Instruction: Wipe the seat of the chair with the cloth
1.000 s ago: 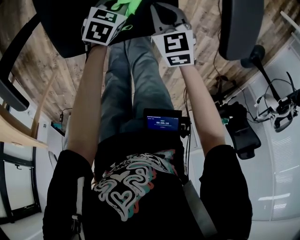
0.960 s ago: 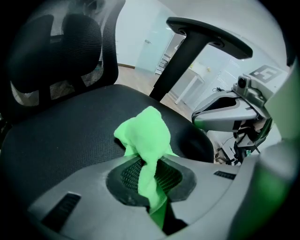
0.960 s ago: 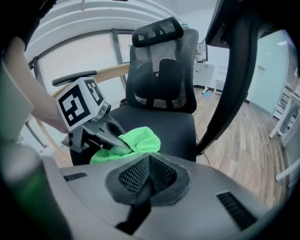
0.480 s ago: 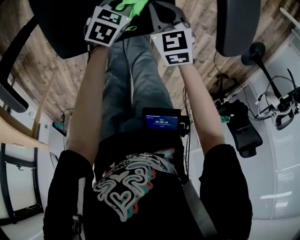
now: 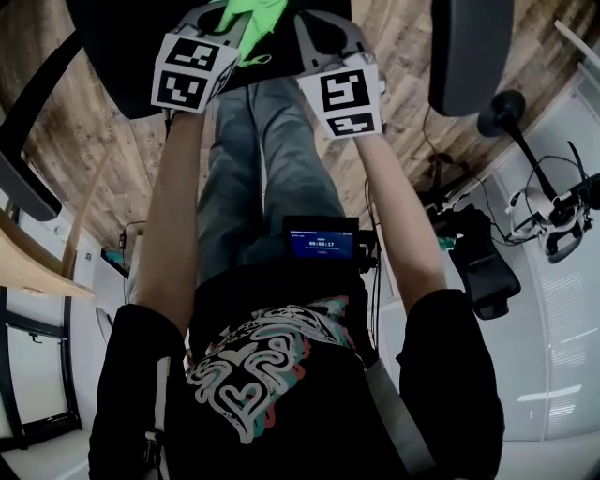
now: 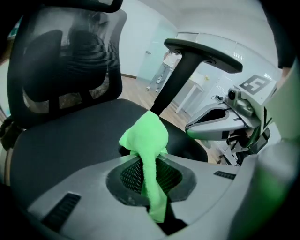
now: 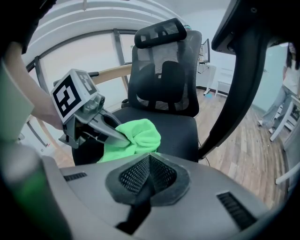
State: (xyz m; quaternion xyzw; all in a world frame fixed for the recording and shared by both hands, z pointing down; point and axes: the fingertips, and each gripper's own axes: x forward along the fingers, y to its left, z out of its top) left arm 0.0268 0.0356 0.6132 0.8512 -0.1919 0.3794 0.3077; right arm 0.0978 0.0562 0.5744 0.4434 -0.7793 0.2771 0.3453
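A black office chair seat (image 6: 70,140) lies under both grippers. My left gripper (image 6: 149,159) is shut on a bright green cloth (image 6: 146,136), which bunches above the jaws and hangs over the seat. In the right gripper view the cloth (image 7: 139,135) rests at the seat's (image 7: 180,129) front, pinched by the left gripper (image 7: 123,137). My right gripper (image 7: 149,161) is shut with nothing in it, just right of the cloth. In the head view the cloth (image 5: 255,21) shows at the top edge between the left gripper (image 5: 217,28) and the right gripper (image 5: 321,33).
The mesh backrest (image 7: 164,79) rises behind the seat. A black armrest (image 6: 206,54) stands on its post at the seat's right, another armrest (image 5: 23,178) at the left. A second dark chair (image 5: 469,52) and cabled equipment (image 5: 483,258) stand on the wood floor at right.
My left gripper has shifted a little to the left with the cloth, and more of the green cloth shows in the head view. The right gripper has barely moved.
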